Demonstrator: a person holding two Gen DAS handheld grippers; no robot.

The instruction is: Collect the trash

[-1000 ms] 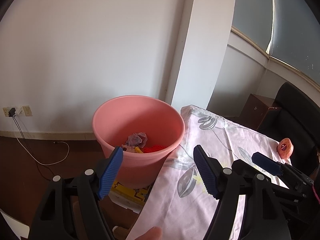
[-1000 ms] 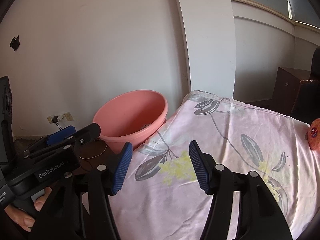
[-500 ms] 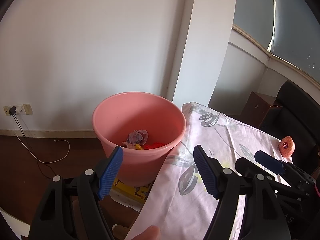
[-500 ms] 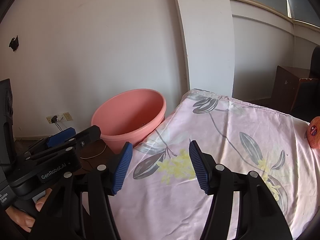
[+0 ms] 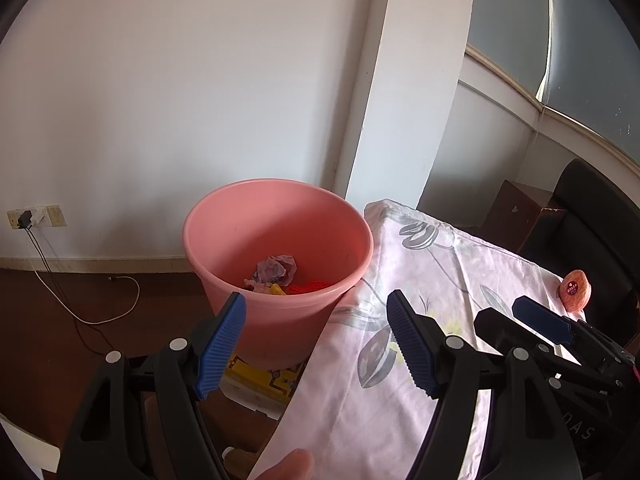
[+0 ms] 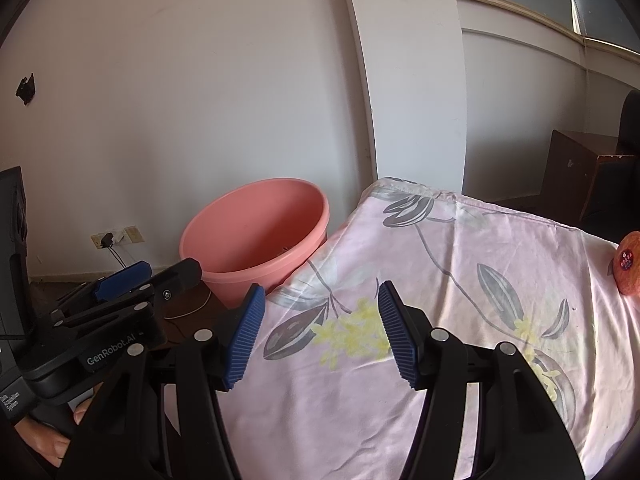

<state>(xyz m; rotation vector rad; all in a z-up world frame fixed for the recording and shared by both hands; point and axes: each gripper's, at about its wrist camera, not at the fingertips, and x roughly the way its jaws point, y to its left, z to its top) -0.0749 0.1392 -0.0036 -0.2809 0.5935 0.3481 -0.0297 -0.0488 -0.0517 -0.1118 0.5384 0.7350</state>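
A pink bucket (image 5: 276, 240) stands on the floor against the table's left end, with crumpled purple wrapper (image 5: 276, 270) and red and yellow scraps in its bottom. My left gripper (image 5: 316, 344) hovers open and empty in front of the bucket's near rim. In the right wrist view the bucket (image 6: 256, 236) sits at the far left, and my right gripper (image 6: 320, 336) is open and empty above the flowered cloth (image 6: 440, 300). An orange fruit with a sticker (image 5: 575, 289) lies at the cloth's far right edge (image 6: 628, 264).
A yellow and white box (image 5: 260, 384) lies on the floor under the bucket's front. A wall socket with a trailing cable (image 5: 28, 220) is at the left. A dark cabinet (image 6: 580, 176) and a black chair (image 5: 588, 216) stand beyond the table. A fingertip (image 5: 288, 464) shows at the bottom.
Both views have lifted very slightly, so the bucket and cloth sit a little lower and farther in the frame. Both grippers stay open and empty.
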